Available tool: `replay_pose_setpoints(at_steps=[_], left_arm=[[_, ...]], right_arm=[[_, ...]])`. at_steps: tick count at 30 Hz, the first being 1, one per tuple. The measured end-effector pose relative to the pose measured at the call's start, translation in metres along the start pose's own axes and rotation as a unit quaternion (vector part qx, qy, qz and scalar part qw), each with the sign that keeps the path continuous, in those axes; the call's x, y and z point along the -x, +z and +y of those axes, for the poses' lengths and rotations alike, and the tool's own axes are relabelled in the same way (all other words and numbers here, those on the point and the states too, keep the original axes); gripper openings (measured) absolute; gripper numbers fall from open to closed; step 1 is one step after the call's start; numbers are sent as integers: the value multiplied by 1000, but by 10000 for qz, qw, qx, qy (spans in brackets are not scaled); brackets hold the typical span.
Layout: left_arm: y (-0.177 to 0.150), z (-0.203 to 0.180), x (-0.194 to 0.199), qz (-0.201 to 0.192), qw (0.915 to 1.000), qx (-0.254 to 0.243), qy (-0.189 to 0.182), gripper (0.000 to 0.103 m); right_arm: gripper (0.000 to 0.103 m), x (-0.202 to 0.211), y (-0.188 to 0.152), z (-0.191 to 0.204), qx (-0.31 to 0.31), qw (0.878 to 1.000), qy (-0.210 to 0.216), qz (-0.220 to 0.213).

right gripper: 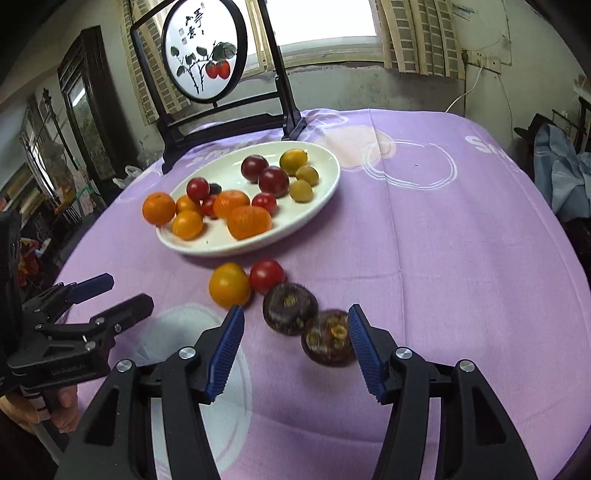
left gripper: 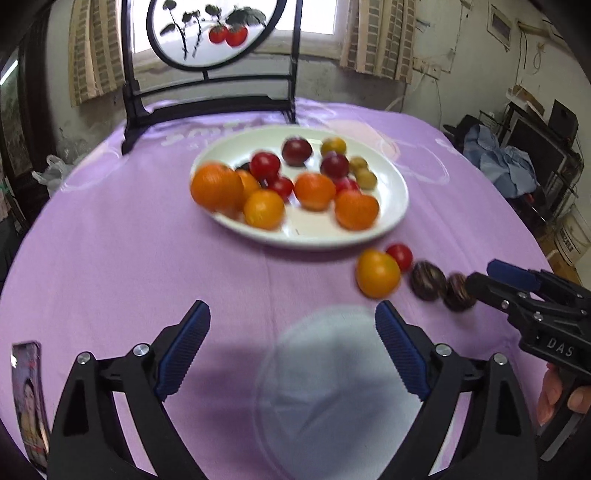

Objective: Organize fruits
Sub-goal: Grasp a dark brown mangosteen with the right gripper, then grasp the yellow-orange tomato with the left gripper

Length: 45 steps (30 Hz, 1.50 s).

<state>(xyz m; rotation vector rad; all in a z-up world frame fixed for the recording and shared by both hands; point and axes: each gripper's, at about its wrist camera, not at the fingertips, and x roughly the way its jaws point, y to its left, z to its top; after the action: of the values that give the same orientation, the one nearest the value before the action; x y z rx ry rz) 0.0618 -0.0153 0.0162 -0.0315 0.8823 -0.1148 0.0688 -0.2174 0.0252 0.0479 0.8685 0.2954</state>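
Note:
A white oval plate (left gripper: 391, 218) (right gripper: 325, 184) on the purple cloth holds several oranges, red tomatoes, dark plums and yellow-green fruits. In front of it lie an orange (left gripper: 377, 273) (right gripper: 229, 284), a red tomato (left gripper: 399, 255) (right gripper: 266, 275) and two dark mangosteens (left gripper: 428, 279) (right gripper: 290, 308), (left gripper: 458, 291) (right gripper: 328, 338). My left gripper (left gripper: 291, 325) (right gripper: 110, 290) is open and empty over a pale round patch. My right gripper (right gripper: 295, 325) (left gripper: 480, 275) is open, its right finger beside the nearer mangosteen.
A black-framed round painted screen (left gripper: 207, 33) (right gripper: 203, 51) stands at the table's far edge behind the plate. A printed card (left gripper: 29, 398) lies at the near left table edge. Clutter and furniture surround the table.

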Motion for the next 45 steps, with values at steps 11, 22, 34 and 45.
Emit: replay_pose_setpoints(at_steps=[11, 22, 34, 45], left_arm=[[-21, -4, -13, 148, 9997, -10, -181, 89], [-22, -2, -21, 230, 9990, -77, -378, 89], [-24, -10, -22, 188, 9989, -222, -361, 89], [-11, -41, -50, 551, 9968, -555, -136, 79]], right_arm=[[59, -14, -28, 2, 248, 9969, -592, 451], [42, -43, -11, 1, 115, 9941, -840, 682], [42, -14, -24, 4, -45, 9985, -343, 413], [42, 12, -22, -3, -153, 9998, 49, 88]])
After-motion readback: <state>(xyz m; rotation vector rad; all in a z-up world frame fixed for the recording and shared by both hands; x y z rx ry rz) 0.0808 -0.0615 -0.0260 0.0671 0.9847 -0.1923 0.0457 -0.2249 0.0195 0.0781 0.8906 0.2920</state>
